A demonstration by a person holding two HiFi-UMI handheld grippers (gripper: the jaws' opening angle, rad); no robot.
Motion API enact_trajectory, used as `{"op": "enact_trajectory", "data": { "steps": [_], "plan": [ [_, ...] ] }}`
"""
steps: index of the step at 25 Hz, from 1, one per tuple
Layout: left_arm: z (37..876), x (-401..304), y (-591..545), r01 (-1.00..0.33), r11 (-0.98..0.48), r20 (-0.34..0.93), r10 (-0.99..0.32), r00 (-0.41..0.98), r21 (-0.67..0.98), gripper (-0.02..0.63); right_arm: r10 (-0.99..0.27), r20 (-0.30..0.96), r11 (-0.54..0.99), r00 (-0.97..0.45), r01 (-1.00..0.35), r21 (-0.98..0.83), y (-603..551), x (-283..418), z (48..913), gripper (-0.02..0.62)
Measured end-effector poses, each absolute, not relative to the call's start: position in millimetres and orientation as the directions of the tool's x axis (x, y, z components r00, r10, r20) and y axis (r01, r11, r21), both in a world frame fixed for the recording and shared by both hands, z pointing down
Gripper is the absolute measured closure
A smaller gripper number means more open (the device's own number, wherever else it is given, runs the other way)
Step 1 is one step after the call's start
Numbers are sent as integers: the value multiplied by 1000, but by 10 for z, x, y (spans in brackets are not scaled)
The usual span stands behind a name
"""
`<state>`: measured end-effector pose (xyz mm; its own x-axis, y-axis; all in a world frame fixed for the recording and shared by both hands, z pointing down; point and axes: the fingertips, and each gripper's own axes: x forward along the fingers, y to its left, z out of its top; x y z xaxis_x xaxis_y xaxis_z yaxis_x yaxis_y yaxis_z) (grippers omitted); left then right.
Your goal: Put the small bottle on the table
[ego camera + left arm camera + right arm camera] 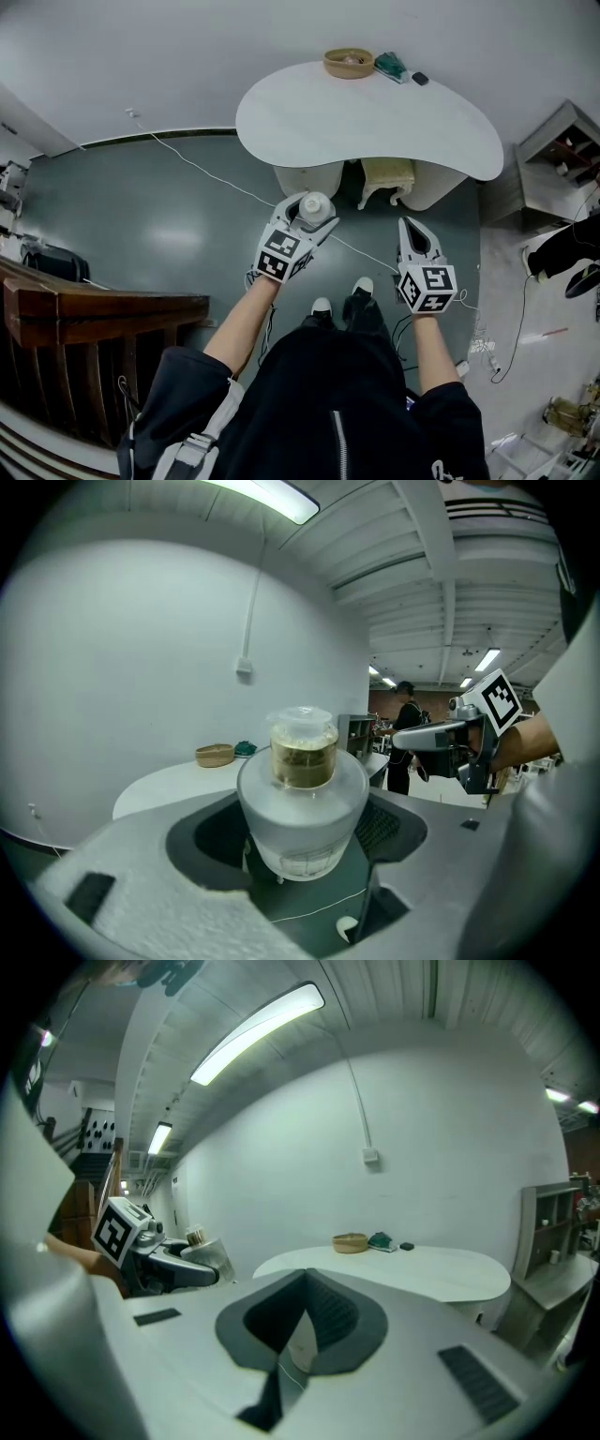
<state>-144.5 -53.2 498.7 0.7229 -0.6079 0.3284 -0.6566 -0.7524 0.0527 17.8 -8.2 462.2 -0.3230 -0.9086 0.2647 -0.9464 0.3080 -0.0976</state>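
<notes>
Now the widest thing is the desk (pixel 375 122), a smooth, matte white slab with a rounded kidney outline and most of its top bare. Short of the desk's near edge, over the grey floor (pixel 150 216), the left gripper (pixel 309 217) has its jaws clamped on the small bottle (pixel 302 808). The bottle stands upright in them. It has a squat, rounded body of frosted, cloudy material, and a clear cap (pixel 302 719) sits over an amber neck.

The frosted wall is probably slick, so the squeeze should stay firm. Carry the bottle level to the desk's bare middle, lower it until the base sits flat, and only then part the jaws.

The right gripper (pixel 409 225), also short of the desk, has its jaws together on nothing. A woven basket (pixel 349 63) sits at the desk's far edge, well out of the way.
</notes>
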Motion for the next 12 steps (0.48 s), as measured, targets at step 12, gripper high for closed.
{"op": "enact_trajectory", "data": {
  "steps": [12],
  "plan": [
    [5164,-1265,-1468,-675,-736,356,-619,700,47,272,-899,260,328,-351,-936,-127,-1107,400,4822,594]
  ]
}}
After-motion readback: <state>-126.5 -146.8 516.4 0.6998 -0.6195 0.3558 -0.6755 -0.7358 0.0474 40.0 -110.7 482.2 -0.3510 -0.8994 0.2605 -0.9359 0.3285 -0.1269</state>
